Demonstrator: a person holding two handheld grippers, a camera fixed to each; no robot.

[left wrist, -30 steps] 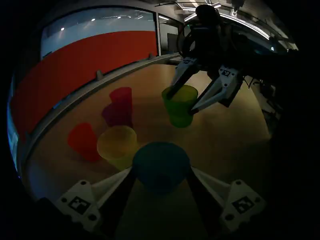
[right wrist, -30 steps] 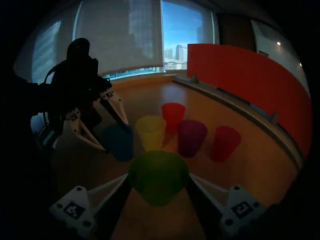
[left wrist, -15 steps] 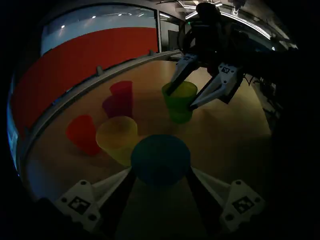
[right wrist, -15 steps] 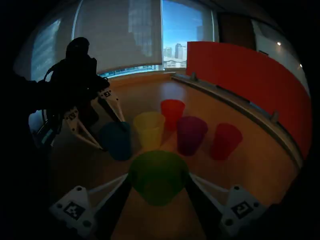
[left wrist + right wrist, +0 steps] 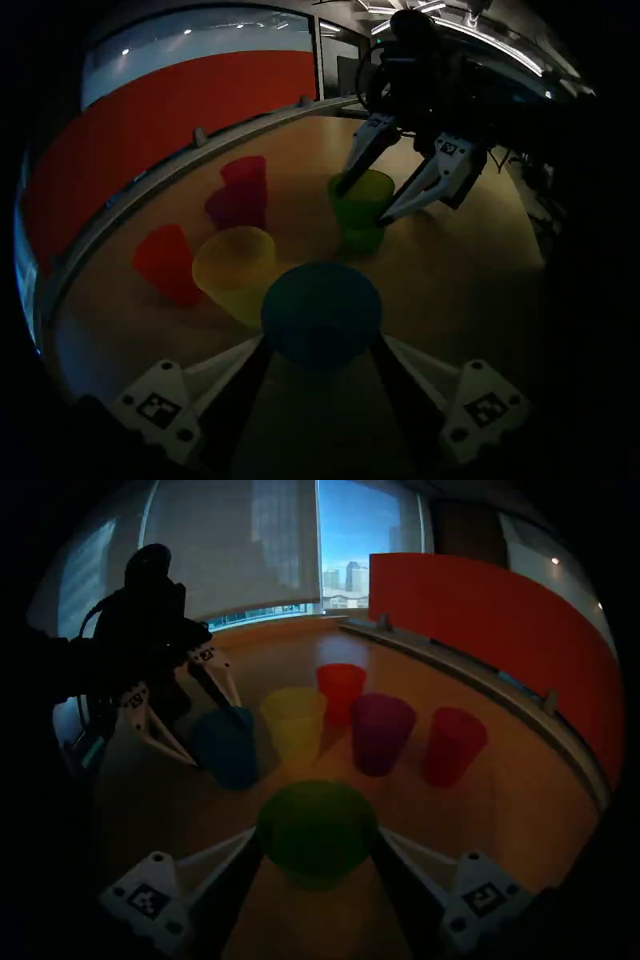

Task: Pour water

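In the left gripper view, my left gripper (image 5: 322,348) is shut on a blue cup (image 5: 322,312), held upright just above the wooden table (image 5: 448,264). Farther off, the right gripper (image 5: 362,204) grips a green cup (image 5: 360,210). In the right gripper view, my right gripper (image 5: 317,848) is shut on the green cup (image 5: 317,830), and the left gripper (image 5: 210,736) holds the blue cup (image 5: 226,748) at the left. Whether either cup holds water cannot be seen in the dim light.
A yellow cup (image 5: 294,724), an orange-red cup (image 5: 340,690), a purple cup (image 5: 382,732) and a red cup (image 5: 452,744) stand in a cluster between the two held cups. An orange partition (image 5: 512,632) with a rail runs along the table's far edge. A person (image 5: 148,628) stands behind.
Both held cups have risen slightly and tipped a little toward the cameras, showing more of their open rims. The cluster of cups has not moved.
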